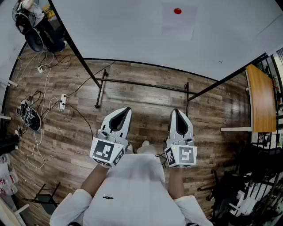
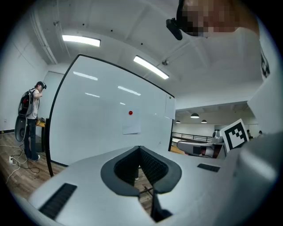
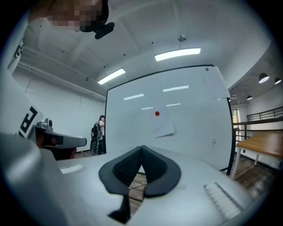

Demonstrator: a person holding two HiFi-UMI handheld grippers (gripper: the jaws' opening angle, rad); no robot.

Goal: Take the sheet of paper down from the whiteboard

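Note:
A white sheet of paper (image 1: 177, 23) hangs on the whiteboard (image 1: 132, 35), pinned at its top by a red magnet (image 1: 177, 11). The same sheet (image 2: 131, 123) shows in the left gripper view under its magnet (image 2: 130, 113), and in the right gripper view the sheet (image 3: 162, 126) has a lifted lower corner. My left gripper (image 1: 125, 110) and right gripper (image 1: 175, 111) are held level, side by side, well short of the board. Both are shut with nothing between the jaws (image 2: 139, 148) (image 3: 142, 148).
The whiteboard stands on a black metal frame (image 1: 142, 84) over a wood floor. Cables and a power strip (image 1: 62, 102) lie at the left. A person (image 2: 31, 119) stands beyond the board's left edge. A wooden desk (image 1: 261, 99) and dark chairs are at the right.

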